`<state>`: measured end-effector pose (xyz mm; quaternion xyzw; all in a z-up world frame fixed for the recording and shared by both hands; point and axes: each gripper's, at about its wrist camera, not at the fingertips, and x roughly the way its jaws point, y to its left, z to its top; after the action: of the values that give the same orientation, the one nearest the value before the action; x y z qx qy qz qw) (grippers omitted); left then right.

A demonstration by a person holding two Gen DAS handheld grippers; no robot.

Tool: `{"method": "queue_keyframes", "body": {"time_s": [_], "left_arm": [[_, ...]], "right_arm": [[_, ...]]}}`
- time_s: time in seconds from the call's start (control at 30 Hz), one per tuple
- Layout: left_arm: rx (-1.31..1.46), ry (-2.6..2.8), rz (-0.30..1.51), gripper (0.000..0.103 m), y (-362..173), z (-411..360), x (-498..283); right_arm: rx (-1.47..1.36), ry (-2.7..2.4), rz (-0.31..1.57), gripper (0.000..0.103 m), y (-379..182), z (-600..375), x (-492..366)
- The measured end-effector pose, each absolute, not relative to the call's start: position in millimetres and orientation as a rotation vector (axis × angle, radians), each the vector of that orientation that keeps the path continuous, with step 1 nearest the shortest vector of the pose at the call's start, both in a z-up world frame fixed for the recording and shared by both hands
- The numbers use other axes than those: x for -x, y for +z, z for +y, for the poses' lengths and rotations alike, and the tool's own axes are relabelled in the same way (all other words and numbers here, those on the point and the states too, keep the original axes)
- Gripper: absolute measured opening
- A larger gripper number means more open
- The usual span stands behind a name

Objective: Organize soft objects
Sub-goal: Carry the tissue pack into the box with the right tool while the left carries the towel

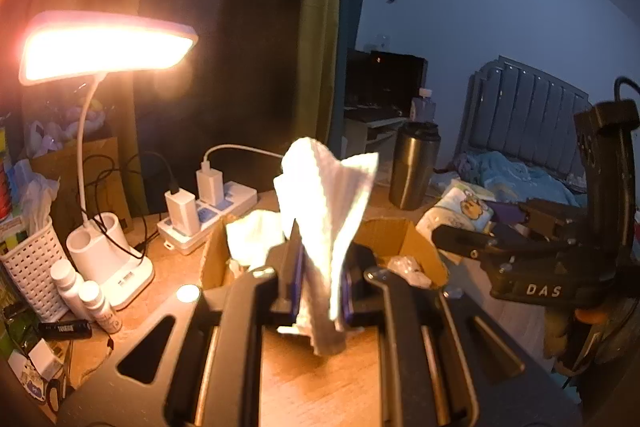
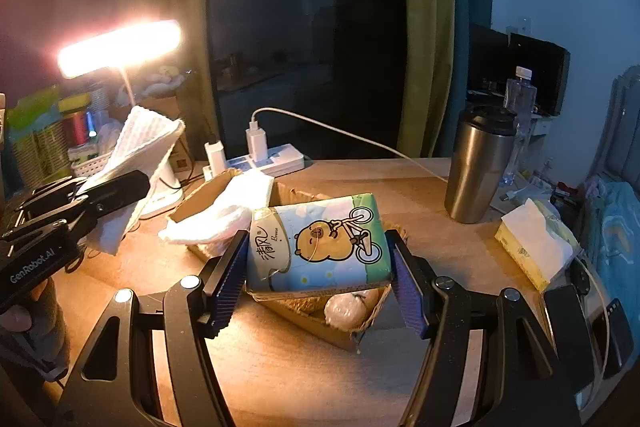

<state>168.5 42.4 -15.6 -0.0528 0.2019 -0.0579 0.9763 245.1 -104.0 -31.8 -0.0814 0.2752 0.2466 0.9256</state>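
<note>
My left gripper (image 1: 320, 259) is shut on a white waffle-textured cloth (image 1: 324, 195), which stands up between the blue pads above an open cardboard box (image 1: 404, 231). My right gripper (image 2: 318, 251) is shut on a soft tissue pack (image 2: 320, 243) printed with a cartoon animal on a bicycle, holding it just over the same cardboard box (image 2: 208, 195). A second white cloth (image 2: 224, 215) drapes over the box's left wall, and a pale wrapped ball (image 2: 346, 311) lies inside. The left gripper (image 2: 136, 183) with its cloth (image 2: 148, 139) shows at the left of the right wrist view.
A lit desk lamp (image 1: 108, 47) and a power strip (image 2: 272, 159) with chargers stand behind the box. A steel tumbler (image 2: 476, 167) and a water bottle (image 2: 520, 99) are at the back right. An open yellow tissue pack (image 2: 532, 247) lies at the table's right edge. A white basket (image 1: 32, 267) and small bottles (image 1: 88, 299) crowd the left.
</note>
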Motion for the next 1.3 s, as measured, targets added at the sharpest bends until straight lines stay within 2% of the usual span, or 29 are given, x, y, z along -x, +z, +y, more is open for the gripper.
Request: {"method": "queue_keyframes", "body": {"time_s": [0.73,1.3], "left_arm": [[0.125,-0.084,0.404,0.014,-12,47,-204],[0.129,-0.087,0.492,0.014,-41,44,-239]], "right_arm": [[0.097,0.446,0.556,0.069,-38,-106,-299],[0.041,0.456,0.615,0.069,-68,-99,-331]]}}
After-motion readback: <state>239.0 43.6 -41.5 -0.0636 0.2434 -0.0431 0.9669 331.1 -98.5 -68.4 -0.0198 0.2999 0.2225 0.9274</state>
